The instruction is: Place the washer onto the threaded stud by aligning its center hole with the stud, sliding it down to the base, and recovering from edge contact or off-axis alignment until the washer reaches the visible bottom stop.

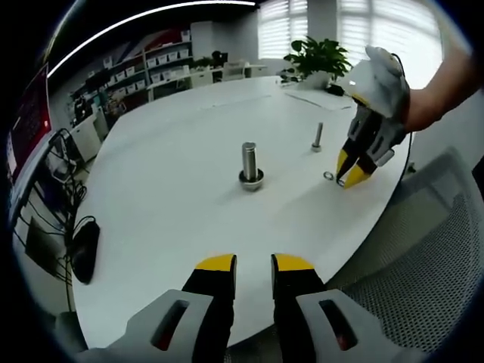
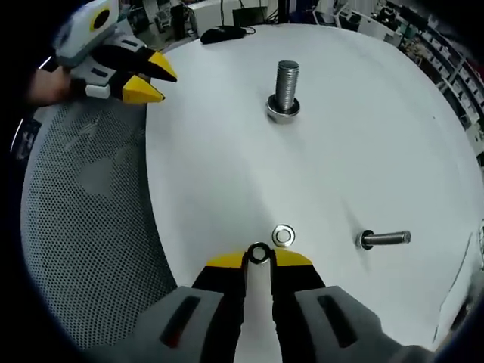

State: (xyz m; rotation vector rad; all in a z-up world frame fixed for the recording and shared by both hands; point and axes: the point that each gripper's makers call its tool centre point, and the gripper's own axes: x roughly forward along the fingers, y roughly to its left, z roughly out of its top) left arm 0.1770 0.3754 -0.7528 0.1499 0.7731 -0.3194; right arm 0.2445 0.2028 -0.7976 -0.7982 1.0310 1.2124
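A thick threaded stud (image 1: 250,161) (image 2: 286,85) stands upright mid-table on a wide base ring. My right gripper (image 2: 259,259) (image 1: 348,178) rests low at the table's near edge, shut on a small dark washer (image 2: 259,252) pinched between its yellow tips. A second, shiny washer (image 2: 283,236) (image 1: 328,176) lies flat just beyond those tips. The stud is well ahead of the right gripper. My left gripper (image 1: 253,263) (image 2: 150,80) hovers over the table edge, open and holding nothing.
A smaller bolt (image 1: 318,137) (image 2: 386,239) stands on its head near the washers. A grey mesh chair (image 1: 435,280) (image 2: 83,219) sits against the white round table (image 1: 166,189). A black mouse (image 1: 83,249) (image 2: 225,32) lies at the far edge.
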